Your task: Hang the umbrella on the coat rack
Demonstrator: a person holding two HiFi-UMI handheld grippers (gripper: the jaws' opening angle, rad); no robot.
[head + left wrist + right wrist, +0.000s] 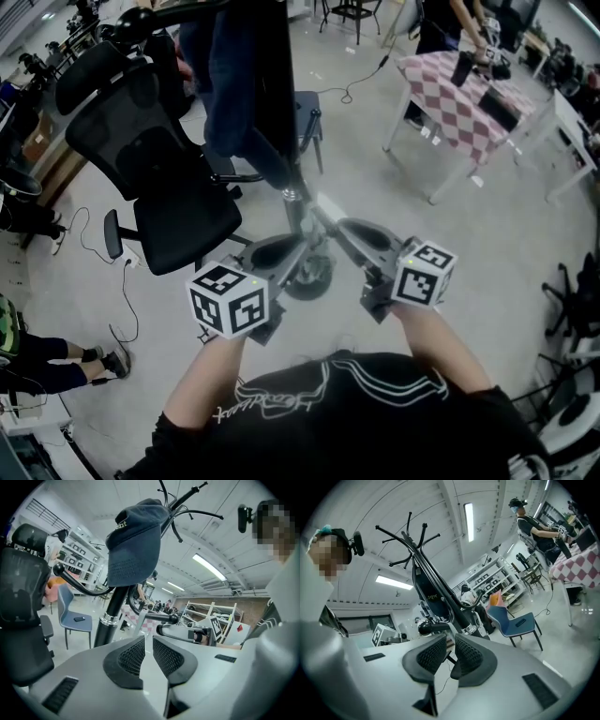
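A long dark folded umbrella (272,94) hangs down along the coat rack pole (296,214); in the right gripper view it is the dark length with white print (431,595) beside the pole. The rack's hooks (408,529) branch out at the top, and a navy cap (133,541) hangs from them. My left gripper (302,246) and right gripper (345,232) are low by the pole, tips close together, apart from the umbrella. Each gripper's jaws stand a thin slit apart, left (149,641) and right (451,644), with nothing between them.
A black office chair (155,178) stands left of the rack, and the round rack base (309,274) lies just ahead of me. A black rack arm with a knob (178,618) juts toward the grippers. A checkered table (469,98) is at far right and a blue chair (520,623) behind.
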